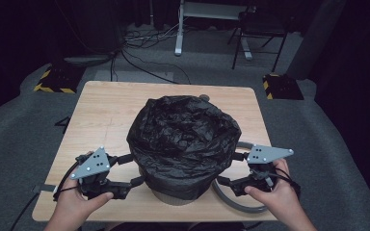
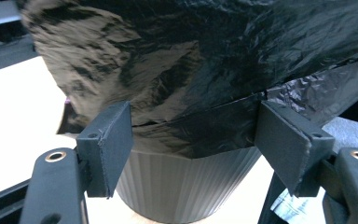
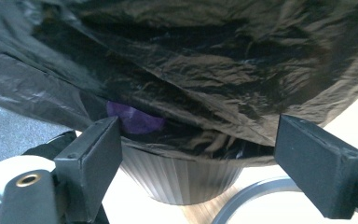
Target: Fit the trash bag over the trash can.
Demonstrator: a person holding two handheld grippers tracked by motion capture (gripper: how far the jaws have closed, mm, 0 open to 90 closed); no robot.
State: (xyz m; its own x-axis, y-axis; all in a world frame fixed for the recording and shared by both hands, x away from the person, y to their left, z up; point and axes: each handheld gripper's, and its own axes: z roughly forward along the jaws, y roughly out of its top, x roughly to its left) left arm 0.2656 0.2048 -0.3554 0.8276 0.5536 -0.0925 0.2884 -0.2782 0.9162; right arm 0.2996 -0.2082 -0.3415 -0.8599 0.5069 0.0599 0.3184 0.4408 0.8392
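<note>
Up close, a crinkled black plastic bag (image 2: 182,60) billows over most of the scene, its shiny folds catching brownish light. Its lower hem hangs loose over a grey ribbed bin (image 2: 177,186) that tapers toward the base and stands on the pale wooden table (image 2: 14,130). The left gripper (image 2: 193,140) has its two black jaws spread wide, one on each side of the bin just below the bag's hem. Its foam-faced pads (image 2: 114,140) do not pinch the plastic; the right-hand pad sits at the hem's edge, and I cannot tell whether it touches. At the lower right, a scrap of crumpled bag film shows beside the jaw.
</note>
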